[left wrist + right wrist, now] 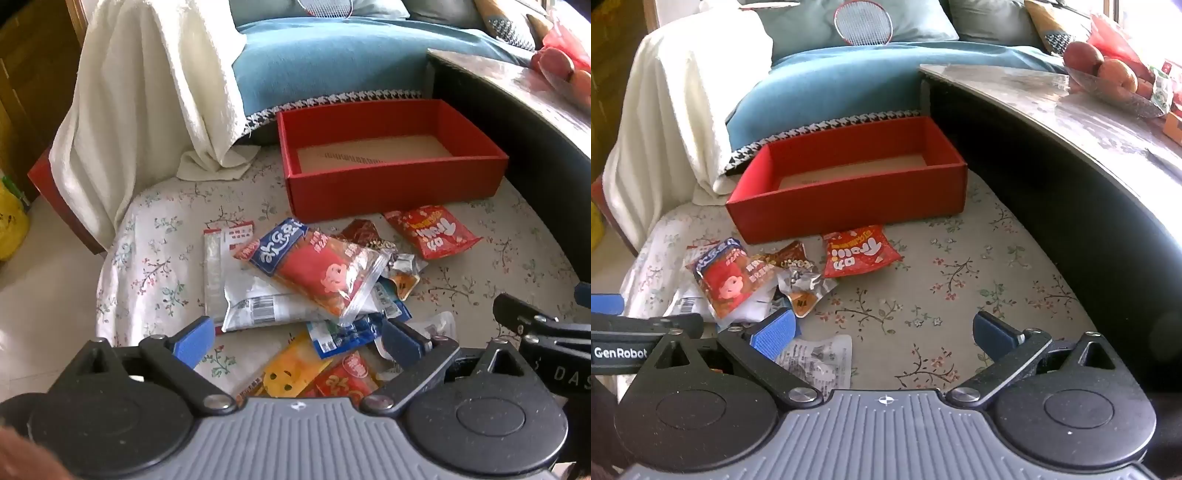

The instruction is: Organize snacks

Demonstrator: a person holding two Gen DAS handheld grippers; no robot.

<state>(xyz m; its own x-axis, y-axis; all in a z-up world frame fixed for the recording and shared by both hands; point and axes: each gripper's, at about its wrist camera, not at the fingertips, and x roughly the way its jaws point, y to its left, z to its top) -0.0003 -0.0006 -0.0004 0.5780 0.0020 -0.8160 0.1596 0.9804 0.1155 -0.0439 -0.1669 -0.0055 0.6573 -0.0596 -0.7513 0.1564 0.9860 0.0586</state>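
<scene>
A red open box (395, 184) (849, 210) stands on the floral cloth with only its cardboard floor showing inside. In front of it lies a loose heap of snack packets: a red-and-blue cartoon packet (317, 266) (727, 280) on top of a silver bag (251, 299), a red gummy packet (432, 232) (858, 251) nearest the box, and a yellow packet (291, 373). My left gripper (295, 341) hangs open over the near end of the heap, holding nothing. My right gripper (884, 332) is open above bare cloth to the right of the heap, a clear wrapper (816, 358) by its left finger.
A dark curved table edge (524, 122) (1071, 184) with a fruit bowl (1108, 81) rises on the right. Behind the box are a blue cushion (325, 66) (827, 85) and a white towel (140, 96) (672, 103) draped at the left. The cloth (979, 266) falls away at the left.
</scene>
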